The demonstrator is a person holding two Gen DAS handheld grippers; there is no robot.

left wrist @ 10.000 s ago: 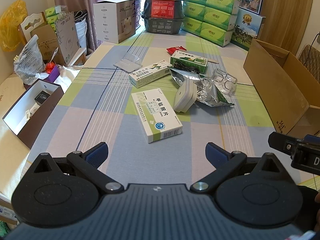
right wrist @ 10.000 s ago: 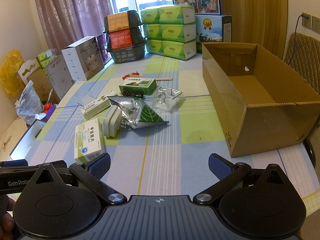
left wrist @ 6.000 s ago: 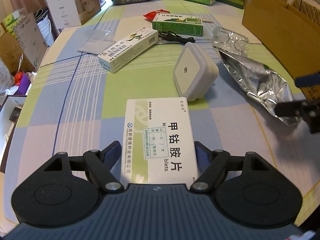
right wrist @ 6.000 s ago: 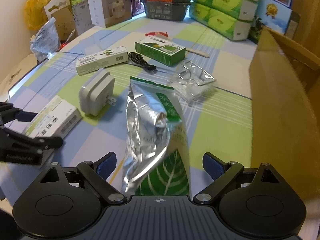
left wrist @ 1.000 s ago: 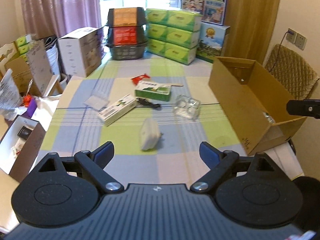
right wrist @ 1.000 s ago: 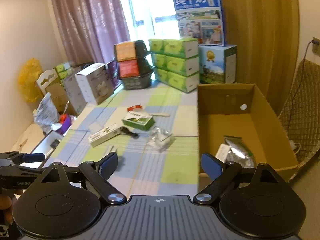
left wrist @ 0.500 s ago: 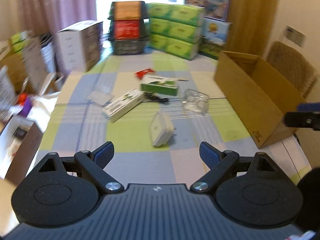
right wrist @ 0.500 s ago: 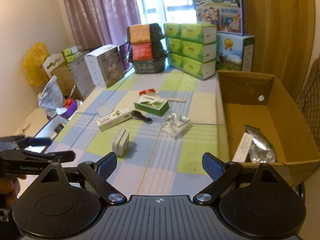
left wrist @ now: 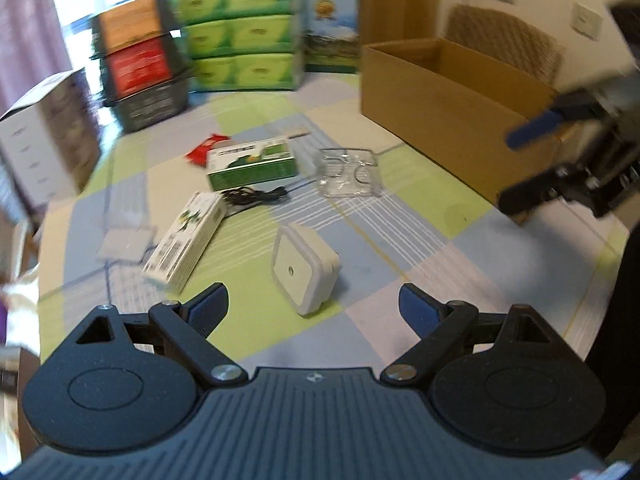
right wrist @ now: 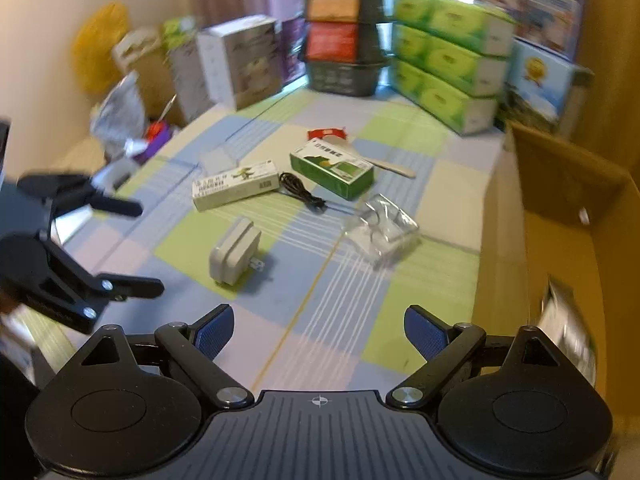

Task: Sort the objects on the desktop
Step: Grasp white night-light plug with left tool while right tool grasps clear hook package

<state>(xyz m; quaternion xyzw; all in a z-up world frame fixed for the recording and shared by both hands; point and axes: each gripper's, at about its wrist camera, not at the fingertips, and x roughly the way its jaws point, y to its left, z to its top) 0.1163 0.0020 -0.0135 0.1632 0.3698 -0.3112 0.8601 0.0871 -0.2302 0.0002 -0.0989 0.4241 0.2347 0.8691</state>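
I judge I'm between picks, lining up the next item. My left gripper [left wrist: 310, 306] hangs spread wide and empty, the white plug adapter [left wrist: 306, 267] lying on the checked tablecloth [left wrist: 420, 216] at its 12 o'clock. My right gripper [right wrist: 318, 330] is equally wide, empty. The cardboard box [left wrist: 452, 92] waits at 2 o'clock. Next: lower, straddle the adapter, close.

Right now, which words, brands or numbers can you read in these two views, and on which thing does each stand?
No text can be read: both views are blurred by motion.
green box: print blurred.
long white box: print too small and blurred.
tissue packs: labels blurred.
blue carton: print blurred.
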